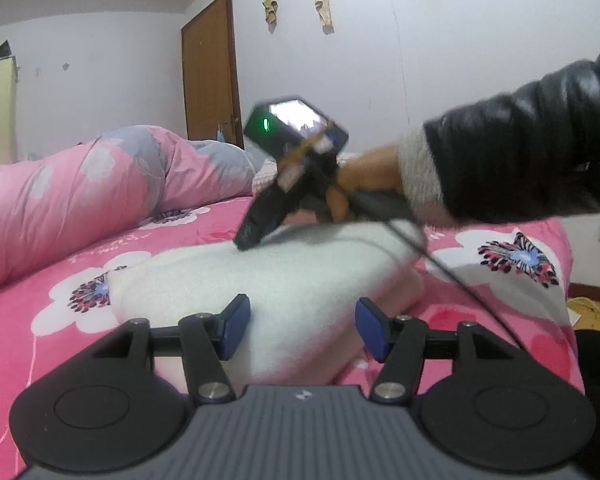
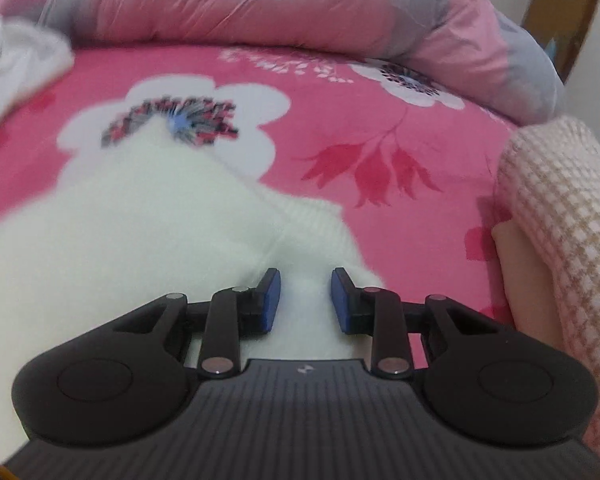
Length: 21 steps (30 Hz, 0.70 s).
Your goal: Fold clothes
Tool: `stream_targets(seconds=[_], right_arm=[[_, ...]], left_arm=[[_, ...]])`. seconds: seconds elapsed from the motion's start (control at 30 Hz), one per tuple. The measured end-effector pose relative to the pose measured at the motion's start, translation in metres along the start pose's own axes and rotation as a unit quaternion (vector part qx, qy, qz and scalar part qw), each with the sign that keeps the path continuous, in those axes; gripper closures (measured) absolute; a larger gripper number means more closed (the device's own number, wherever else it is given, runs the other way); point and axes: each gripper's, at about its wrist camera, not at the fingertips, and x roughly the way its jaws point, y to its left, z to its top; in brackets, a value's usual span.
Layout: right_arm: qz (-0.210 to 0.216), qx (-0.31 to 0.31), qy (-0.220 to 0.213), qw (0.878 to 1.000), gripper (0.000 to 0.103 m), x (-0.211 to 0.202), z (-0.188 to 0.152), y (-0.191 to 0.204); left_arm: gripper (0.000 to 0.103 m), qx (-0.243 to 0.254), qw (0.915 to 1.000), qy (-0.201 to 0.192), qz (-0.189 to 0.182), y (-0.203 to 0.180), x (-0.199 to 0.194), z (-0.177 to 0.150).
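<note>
White fluffy garment (image 2: 140,248) being pinched between right hand-held gripper (image 2: 306,300) pads, lying on pink floral bed (image 2: 380,128), quilt (image 2: 260,0) being bunched behind

Open sheet ahead of my tongs, bulk along the far side

Ahead of my left gripper (image 1: 302,328) the white sweater (image 1: 268,280) lies low between the parted jaws, but my right gripper (image 1: 256,232) and its trailing cable (image 1: 452,272) cross above it, and the black sleeve (image 1: 540,140) bars the right. Beyond my right gripper (image 2: 306,300) the pink sheet (image 2: 340,128) lies flat and free to pass over, until the rolled quilt (image 2: 260,0) walls the far edge; a checked cloth (image 2: 560,220) rises just to its right, a white garment (image 2: 16,56) far left.
</note>
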Motion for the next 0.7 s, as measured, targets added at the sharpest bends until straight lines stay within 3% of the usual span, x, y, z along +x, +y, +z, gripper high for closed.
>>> stream_targets(seconds=[0.13, 0.27, 0.4, 0.53, 0.6, 0.7], right_arm=[[-0.008, 0.010, -0.055, 0.998, 0.077, -0.059, -0.004, -0.013], [-0.008, 0.015, -0.126, 0.992, 0.077, -0.141, -0.031, -0.017], [0.056, 0.035, -0.145, 0.987, 0.077, -0.178, -0.070, -0.011], [0.075, 0.075, -0.061, 0.993, 0.075, -0.124, -0.121, 0.001], [0.080, 0.101, -0.088, 0.988, 0.074, -0.113, -0.143, 0.003], [0.081, 0.133, -0.102, 0.983, 0.075, -0.131, -0.139, -0.005]], left_arm=[[0.042, 0.008, 0.9999, 0.006, 0.006, -0.004, 0.001, 0.002], [0.042, 0.010, 0.9997, 0.017, 0.011, -0.007, 0.002, 0.006], [0.042, 0.015, 0.9992, 0.032, 0.020, -0.011, 0.003, 0.010], [0.041, 0.041, 0.9976, 0.048, 0.029, -0.018, 0.005, 0.012], [0.041, 0.059, 0.9960, 0.056, 0.035, -0.022, 0.007, 0.014], [0.041, 0.069, 0.9946, 0.064, 0.044, -0.025, 0.001, 0.021]])
